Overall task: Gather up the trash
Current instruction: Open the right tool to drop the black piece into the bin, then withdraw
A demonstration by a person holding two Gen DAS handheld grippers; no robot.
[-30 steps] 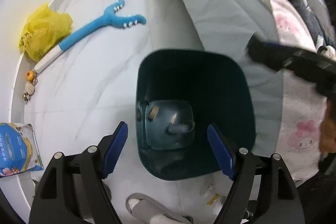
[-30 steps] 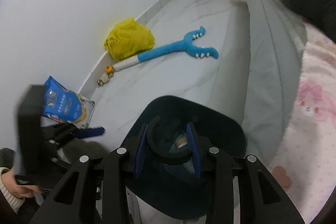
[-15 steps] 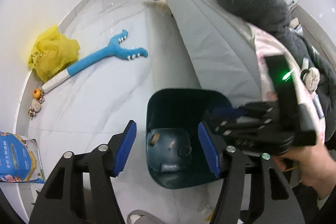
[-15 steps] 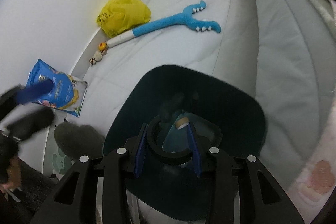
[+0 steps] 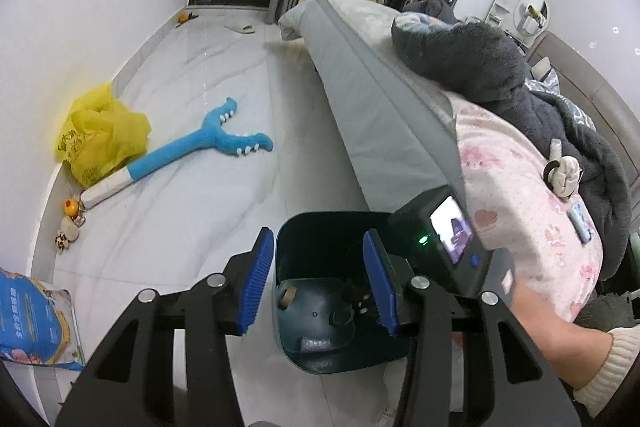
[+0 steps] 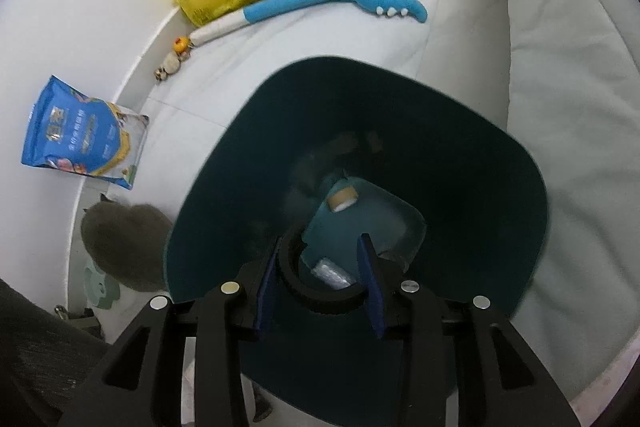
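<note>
A dark teal trash bin (image 5: 340,359) stands on the pale floor beside the bed. My right gripper (image 6: 320,247) points down into the bin (image 6: 460,167), its blue pads on a black ring (image 6: 320,301); its jaws are just starting to open. On the bin's bottom lie a small cardboard roll (image 6: 342,199) and a crumpled clear wrapper (image 6: 332,273). My left gripper (image 5: 318,243) hovers above the bin's near-left rim, jaws closing with nothing between them. The right gripper's housing (image 5: 440,239), held by a hand, shows over the bin's right side.
The bed (image 5: 380,107) with grey and pink covers runs along the right. A yellow plastic bag (image 5: 100,143), a blue plush toy (image 5: 200,147) and small toys (image 5: 70,223) lie near the left wall. A blue pouch (image 6: 84,139) and a grey furry shape (image 6: 124,247) sit left of the bin.
My left gripper has risen and tilted up, and its jaws have narrowed. My right gripper has sunk toward the bin's mouth with the black ring between its pads.
</note>
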